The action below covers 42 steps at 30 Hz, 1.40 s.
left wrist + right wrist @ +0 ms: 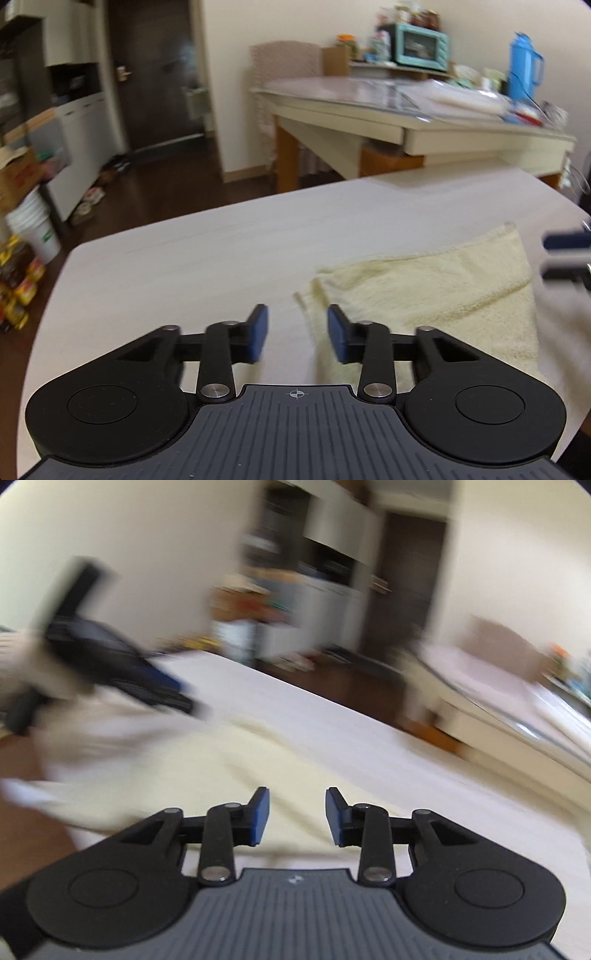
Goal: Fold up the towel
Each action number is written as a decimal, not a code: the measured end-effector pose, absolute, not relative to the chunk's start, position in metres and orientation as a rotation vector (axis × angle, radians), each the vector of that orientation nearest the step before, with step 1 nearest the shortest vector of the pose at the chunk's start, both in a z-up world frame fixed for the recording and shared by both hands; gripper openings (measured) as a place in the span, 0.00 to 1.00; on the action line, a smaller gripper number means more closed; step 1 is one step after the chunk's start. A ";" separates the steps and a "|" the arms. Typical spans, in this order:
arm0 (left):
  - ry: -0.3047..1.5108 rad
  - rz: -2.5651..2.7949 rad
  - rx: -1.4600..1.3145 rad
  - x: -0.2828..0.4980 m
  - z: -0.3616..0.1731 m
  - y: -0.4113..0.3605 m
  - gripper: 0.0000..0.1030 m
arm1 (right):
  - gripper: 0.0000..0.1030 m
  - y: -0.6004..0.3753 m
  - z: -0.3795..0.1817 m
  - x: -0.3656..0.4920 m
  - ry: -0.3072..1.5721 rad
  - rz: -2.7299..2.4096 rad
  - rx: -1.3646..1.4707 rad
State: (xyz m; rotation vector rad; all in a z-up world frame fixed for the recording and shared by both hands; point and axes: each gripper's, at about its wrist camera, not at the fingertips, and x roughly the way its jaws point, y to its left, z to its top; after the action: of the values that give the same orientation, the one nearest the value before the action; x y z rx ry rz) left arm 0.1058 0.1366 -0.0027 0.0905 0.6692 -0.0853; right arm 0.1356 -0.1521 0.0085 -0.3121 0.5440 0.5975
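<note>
A pale yellow towel (436,291) lies folded on the white table (207,251), right of centre in the left wrist view. My left gripper (297,334) is open just above the towel's near left corner, holding nothing. My right gripper (297,816) is also open, hovering over the towel (192,768), which looks blurred in the right wrist view. The right gripper's tips (565,254) show at the right edge of the left wrist view, beyond the towel. The left gripper (166,686) appears blurred at the left of the right wrist view.
A second table (369,110) stands behind with a teal oven (421,50), a blue jug (522,66) and clutter. White buckets (33,229) and boxes sit on the dark floor at left. The white table's far edge (332,705) runs diagonally.
</note>
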 end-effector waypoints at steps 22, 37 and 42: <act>0.669 -0.194 0.060 0.159 -0.021 0.131 0.28 | 0.24 -0.144 -0.016 0.219 0.548 0.579 -0.480; 0.643 -0.214 0.112 0.153 -0.013 0.118 0.02 | 0.25 -0.155 0.014 0.158 0.475 0.639 -0.339; 0.647 -0.204 0.123 0.147 -0.012 0.116 0.02 | 0.25 -0.159 0.017 0.131 0.491 0.706 -0.311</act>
State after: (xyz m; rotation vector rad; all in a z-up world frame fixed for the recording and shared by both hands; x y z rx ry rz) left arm 0.1471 0.1159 -0.0121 0.1228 0.6473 -0.2035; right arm 0.1315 -0.1592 0.0174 -0.3111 0.4906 0.7063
